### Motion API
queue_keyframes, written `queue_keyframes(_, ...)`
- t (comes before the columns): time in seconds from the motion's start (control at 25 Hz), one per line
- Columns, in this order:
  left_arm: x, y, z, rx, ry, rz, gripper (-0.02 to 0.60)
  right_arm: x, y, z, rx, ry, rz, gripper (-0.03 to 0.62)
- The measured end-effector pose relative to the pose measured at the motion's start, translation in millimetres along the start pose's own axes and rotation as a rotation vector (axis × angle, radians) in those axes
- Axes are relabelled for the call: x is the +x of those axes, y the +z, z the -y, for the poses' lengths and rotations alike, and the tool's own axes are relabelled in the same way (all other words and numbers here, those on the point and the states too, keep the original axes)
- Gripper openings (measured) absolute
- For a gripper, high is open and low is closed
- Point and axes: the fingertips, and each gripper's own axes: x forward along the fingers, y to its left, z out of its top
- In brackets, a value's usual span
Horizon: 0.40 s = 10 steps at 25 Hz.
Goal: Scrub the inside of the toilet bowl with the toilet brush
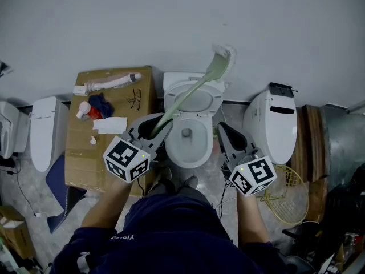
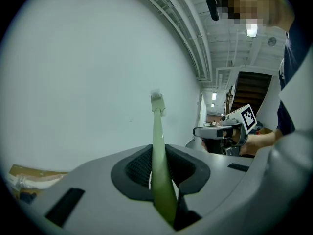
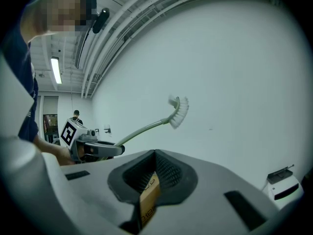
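Watch out. The toilet brush (image 1: 191, 91) is not in the toilet bowl (image 1: 194, 160) yet. Its bristly end is way up in the air, close to the wall behind the toilet.

If you swing it down fast, the bristles could bump the wall or the back of the toilet. The handle is long and thin, and you hold it near its bottom end. So when you push hard to scrub, I think it could twist or slide in the grip. Drips could also land on the seat or on the cardboard box (image 1: 80, 153) beside the toilet.

Your left gripper (image 1: 155, 128) has its fingers (image 2: 134, 169) squeezed nearly together, tight on the green handle – it runs up right between the black pads.

Your right gripper (image 1: 228, 135) hangs beside the bowl and does not touch the brush. Its fingers (image 3: 168, 173) are close together too, with a small tan strip (image 3: 148, 196) pinched between them – I can't tell what it is.
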Motion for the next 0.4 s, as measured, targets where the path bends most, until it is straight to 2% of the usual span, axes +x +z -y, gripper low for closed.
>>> queue_keyframes(0.4,6.0,-6.9,-3.0,-0.008,0.002,-0.009,0.084,5.3,-3.4,2.0,0.000,0.010,-0.008,0.003)
